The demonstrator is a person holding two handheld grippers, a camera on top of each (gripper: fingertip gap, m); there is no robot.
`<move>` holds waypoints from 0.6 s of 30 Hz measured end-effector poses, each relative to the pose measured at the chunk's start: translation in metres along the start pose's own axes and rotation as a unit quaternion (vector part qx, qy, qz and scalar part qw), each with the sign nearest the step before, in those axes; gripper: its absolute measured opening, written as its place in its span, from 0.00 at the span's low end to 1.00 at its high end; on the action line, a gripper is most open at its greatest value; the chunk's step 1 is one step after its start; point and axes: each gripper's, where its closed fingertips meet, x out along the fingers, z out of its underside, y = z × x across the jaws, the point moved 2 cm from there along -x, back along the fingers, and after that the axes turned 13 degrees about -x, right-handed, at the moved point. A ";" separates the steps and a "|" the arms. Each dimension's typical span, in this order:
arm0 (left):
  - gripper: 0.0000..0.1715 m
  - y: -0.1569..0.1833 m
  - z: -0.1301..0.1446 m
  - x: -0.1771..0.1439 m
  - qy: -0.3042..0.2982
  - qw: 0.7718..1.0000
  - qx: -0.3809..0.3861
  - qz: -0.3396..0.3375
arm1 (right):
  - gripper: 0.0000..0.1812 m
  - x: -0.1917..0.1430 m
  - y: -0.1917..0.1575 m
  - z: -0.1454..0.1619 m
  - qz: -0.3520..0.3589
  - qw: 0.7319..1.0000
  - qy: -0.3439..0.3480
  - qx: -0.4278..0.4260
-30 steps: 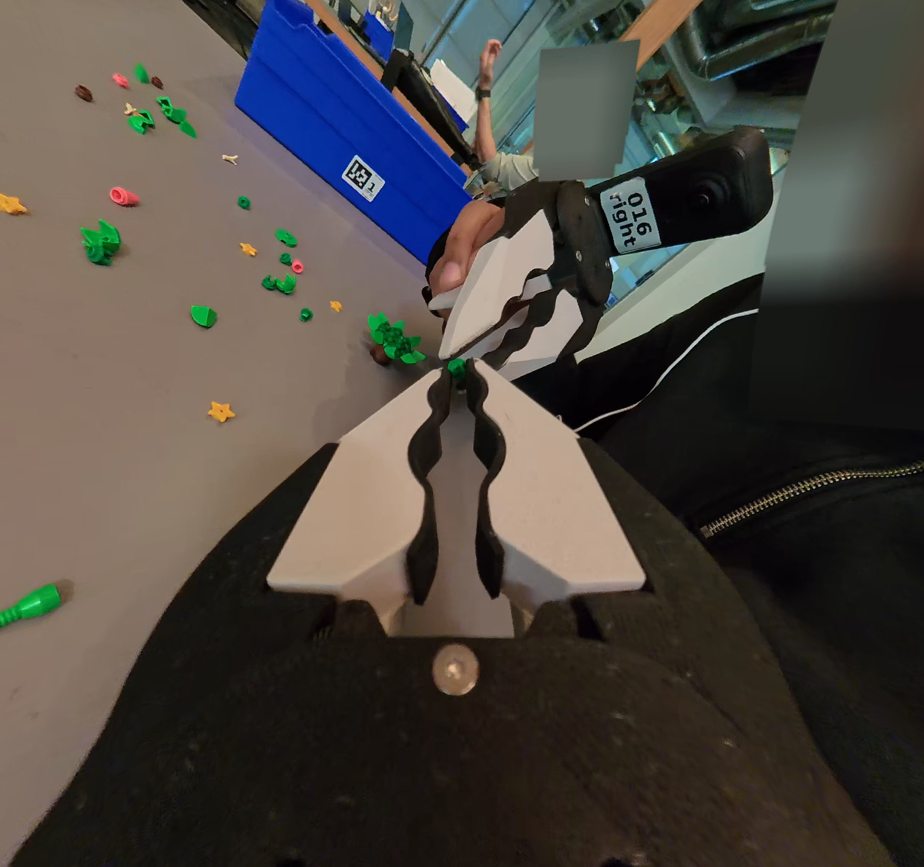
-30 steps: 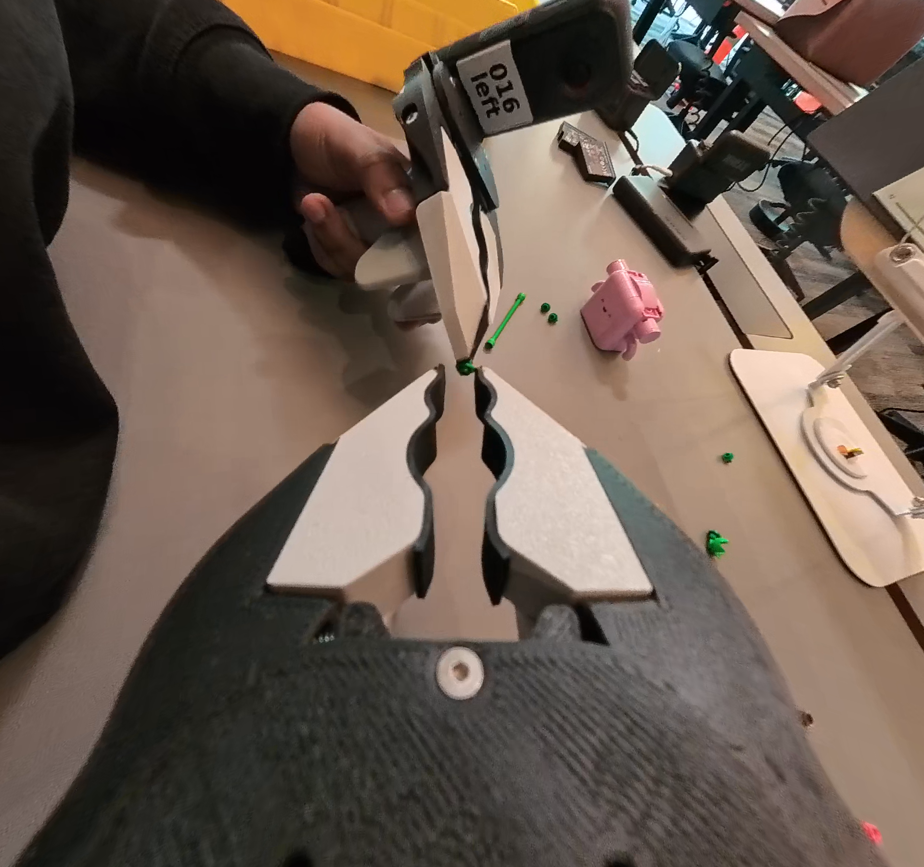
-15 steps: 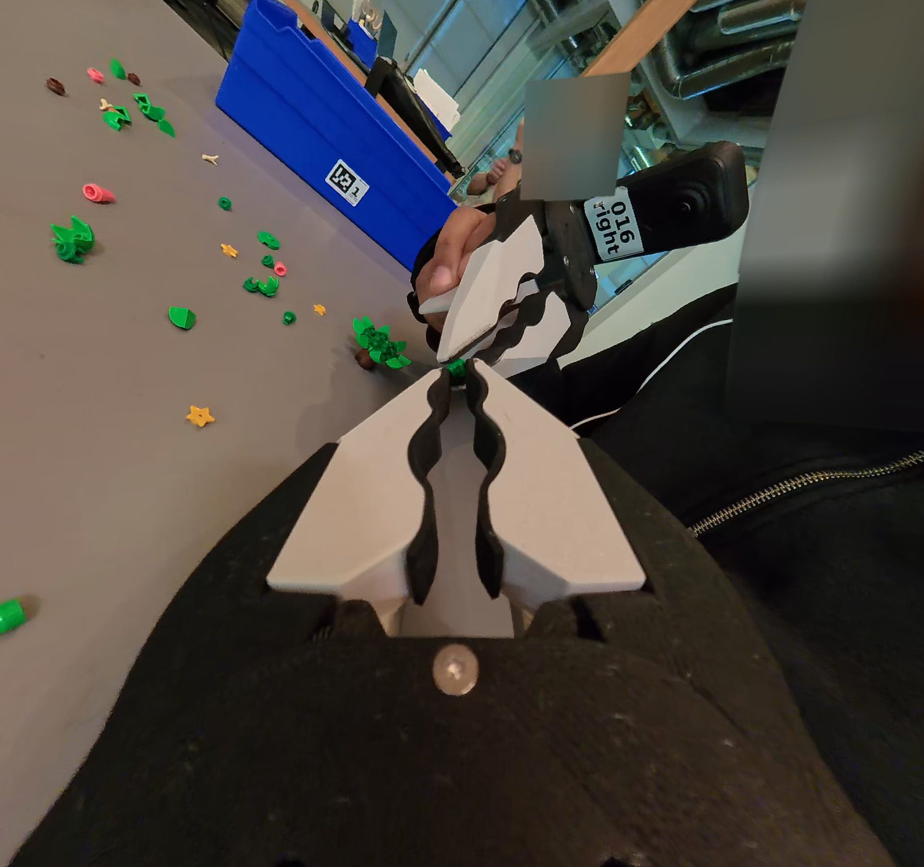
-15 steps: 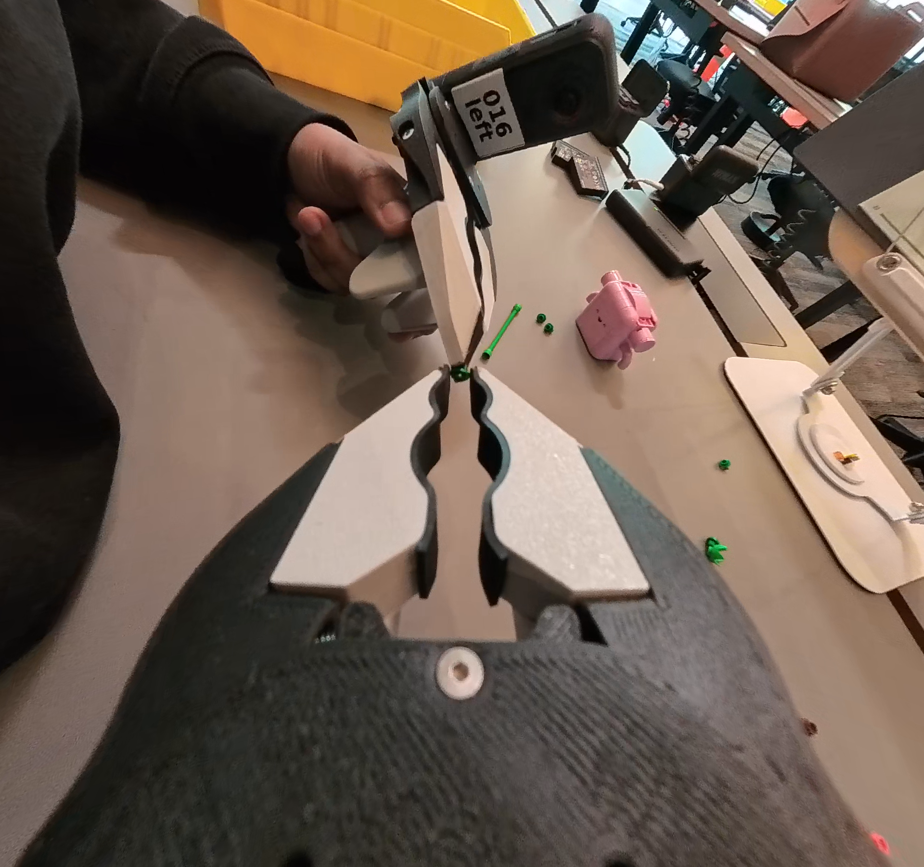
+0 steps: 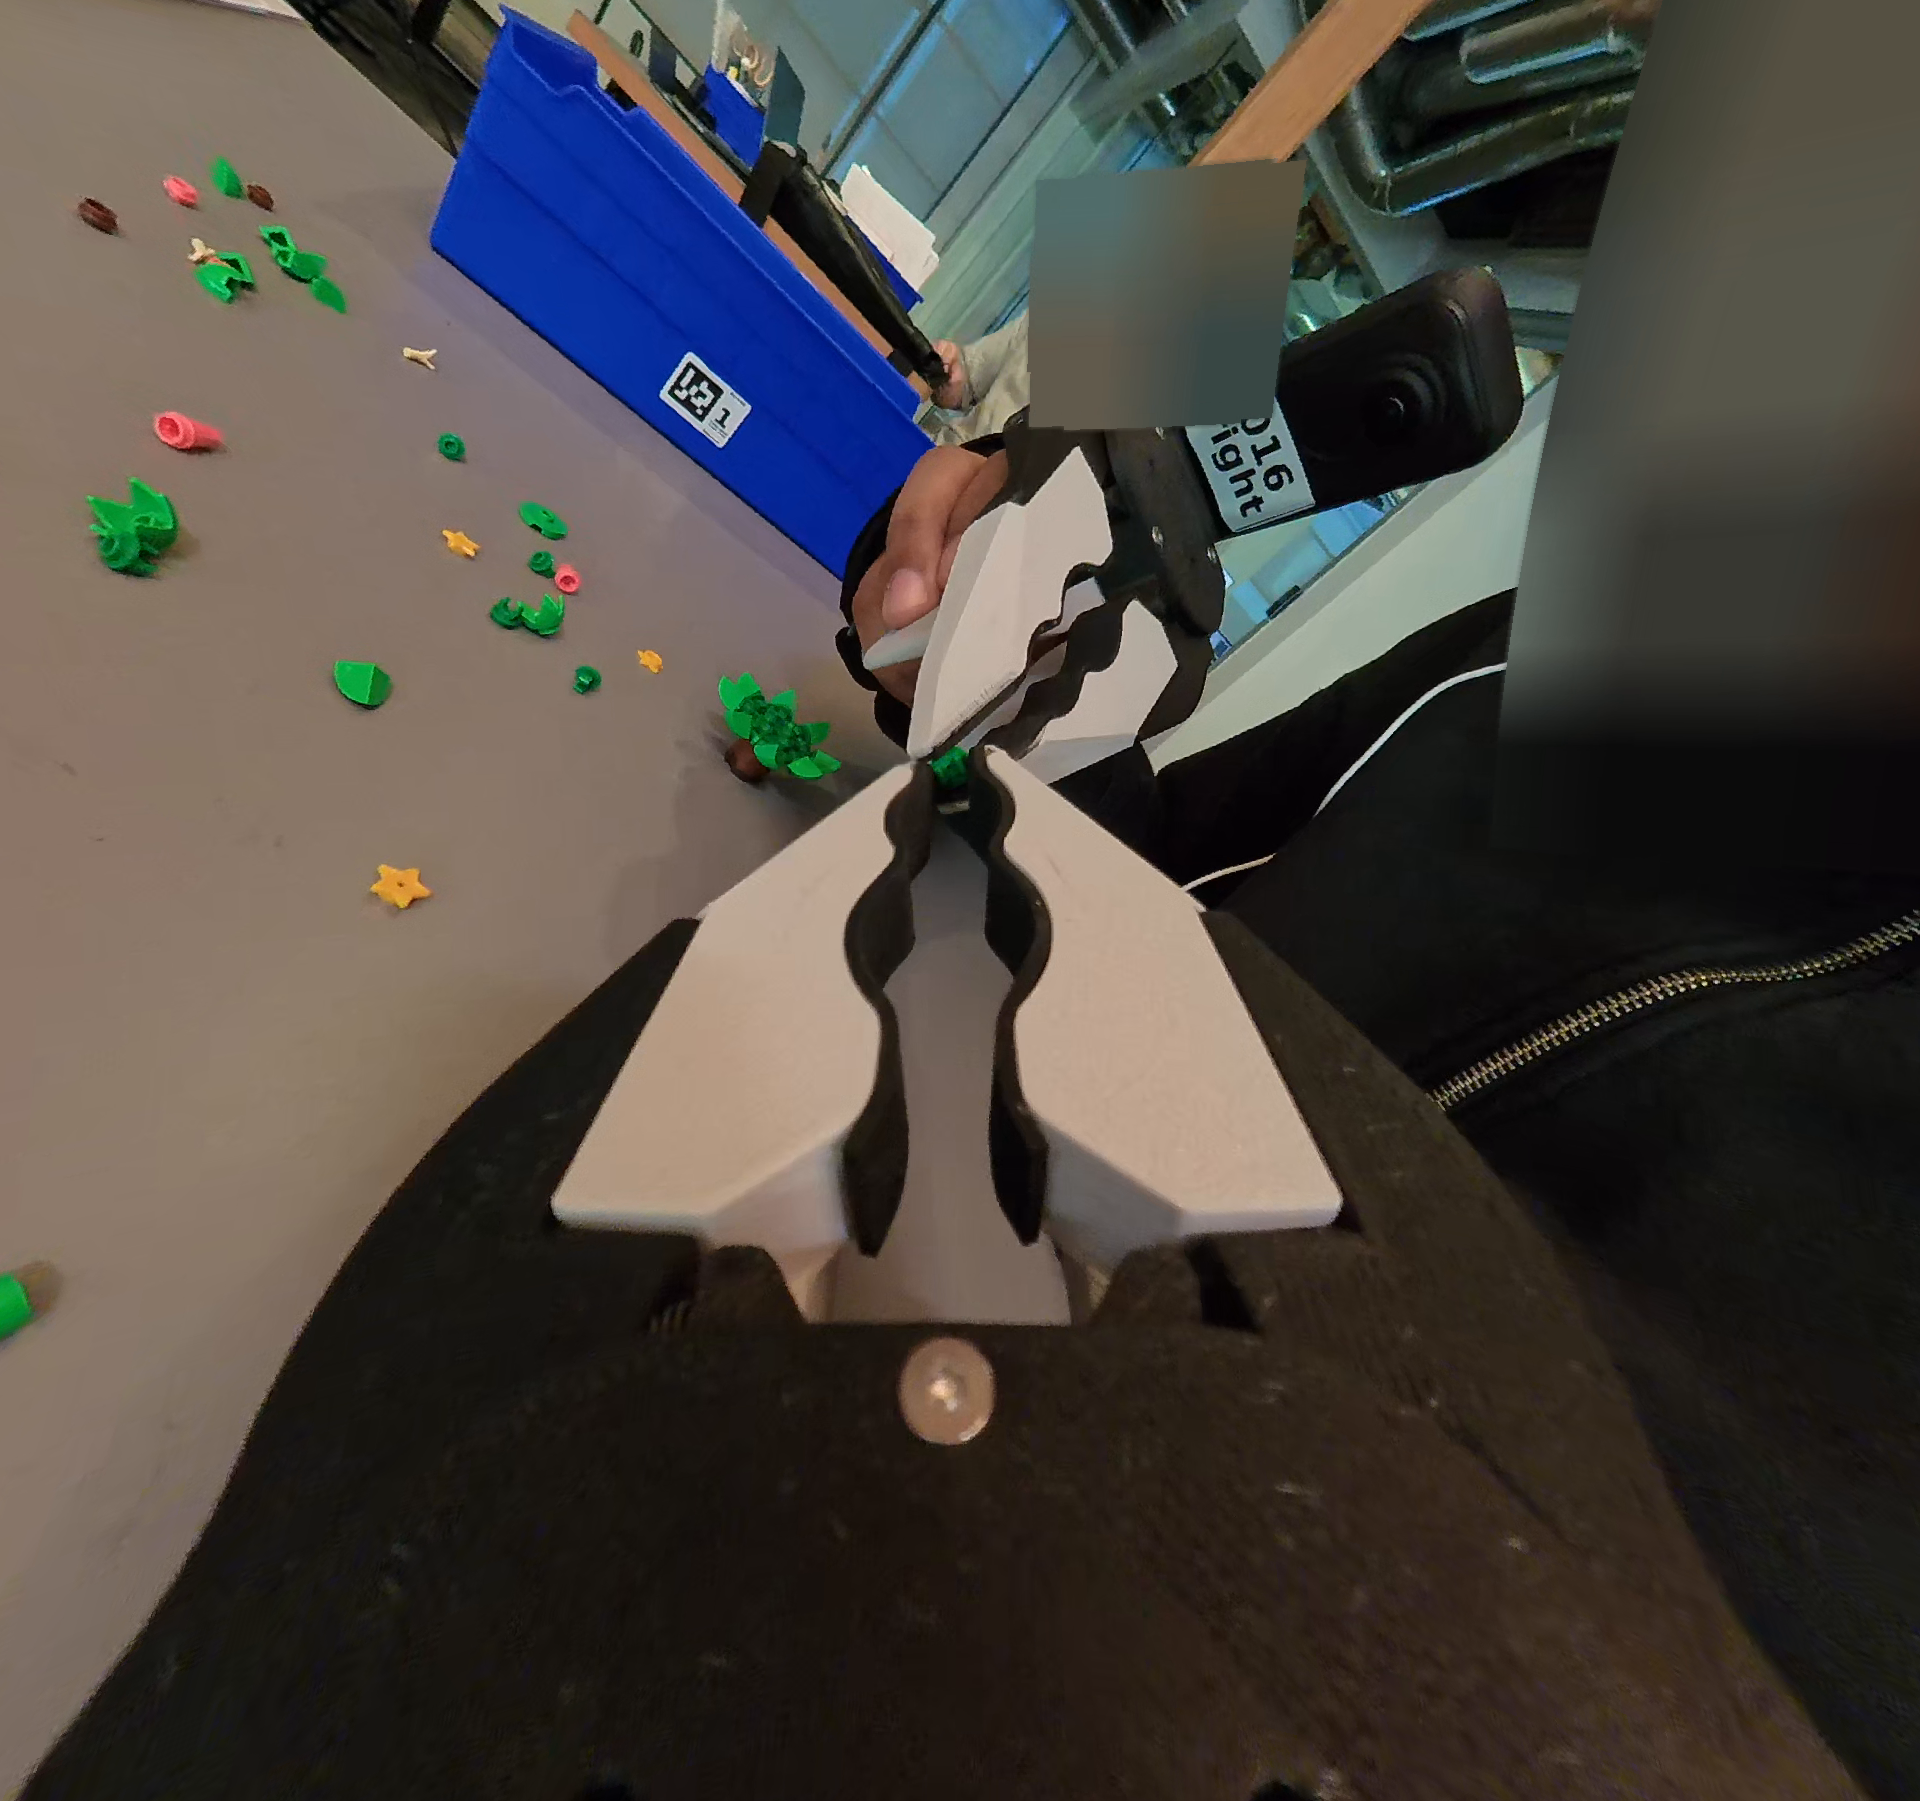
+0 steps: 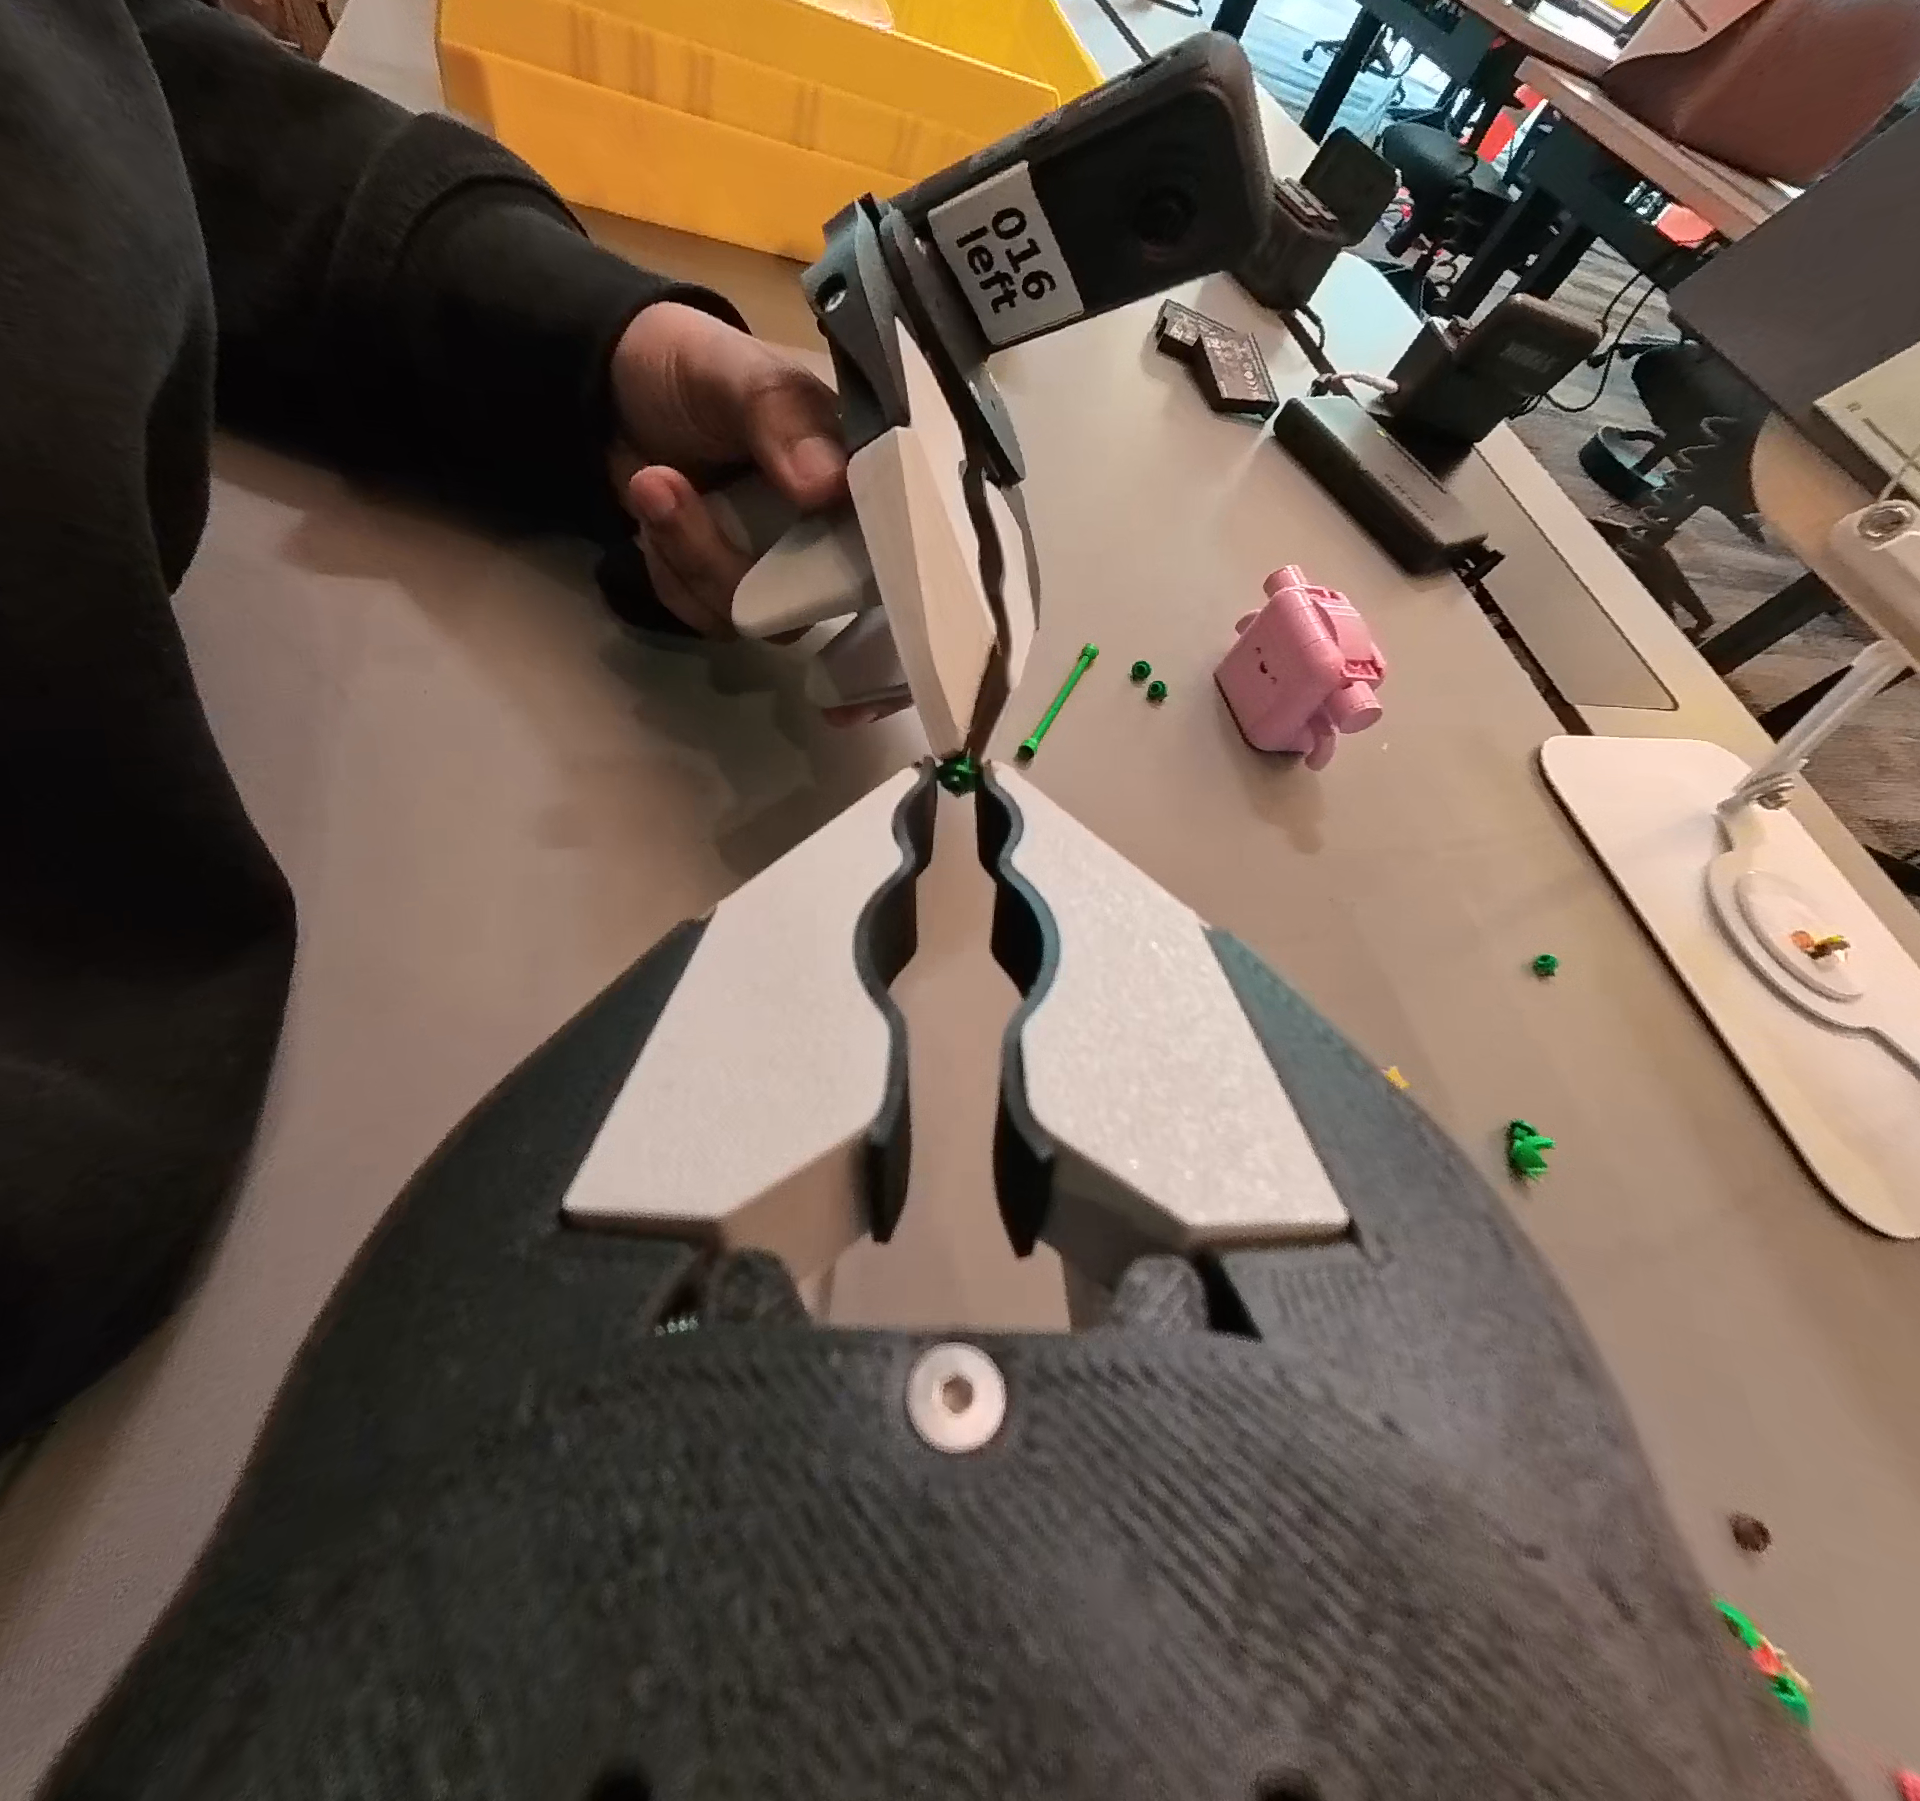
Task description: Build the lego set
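Note:
A small green lego piece [image 5: 950,767] sits pinched between the tips of my left gripper [image 5: 948,777], held above the table. My right gripper [image 6: 956,777] meets the left one tip to tip, and its jaws are closed in on the same green piece [image 6: 956,775]. In the left wrist view the right gripper [image 5: 971,738] comes down from the upper right, held by a hand. In the right wrist view the left gripper [image 6: 975,749] comes down from above. Most of the piece is hidden by the fingertips.
Loose green, pink and yellow lego bits [image 5: 364,681] lie on the grey table [image 5: 208,920], with a small leafy plant build [image 5: 774,728] and a blue bin [image 5: 665,297]. A yellow bin [image 6: 727,89], pink lego figure [image 6: 1299,676], green rod [image 6: 1058,702] and white board [image 6: 1714,941] lie beyond. Less than 4 cm separates the two grippers' tips.
My right gripper's jaws have narrowed from a clear gap to closed on the green piece at the left gripper's tips. The left gripper keeps its grip and barely moves.

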 end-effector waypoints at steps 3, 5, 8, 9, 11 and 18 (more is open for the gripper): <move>0.04 -0.001 -0.001 -0.001 0.005 1.000 0.002 -0.003 | 0.03 0.000 0.000 -0.001 -0.002 1.000 0.005 0.005; 0.06 -0.001 -0.002 -0.001 0.006 1.000 0.006 -0.005 | 0.03 -0.001 0.000 -0.003 -0.002 1.000 0.010 0.009; 0.08 -0.002 -0.004 -0.002 0.011 1.000 0.018 -0.014 | 0.03 -0.001 0.002 -0.002 -0.001 1.000 0.012 0.015; 0.08 -0.002 -0.004 -0.003 0.012 1.000 0.023 -0.018 | 0.03 -0.002 0.002 -0.002 -0.001 1.000 0.012 0.018; 0.08 -0.003 -0.005 -0.004 0.016 0.999 0.032 -0.024 | 0.03 -0.002 0.003 -0.001 0.000 1.000 0.011 0.024; 0.07 -0.002 -0.011 -0.008 0.033 0.997 0.057 -0.037 | 0.03 -0.001 0.005 0.002 -0.001 0.999 0.008 0.038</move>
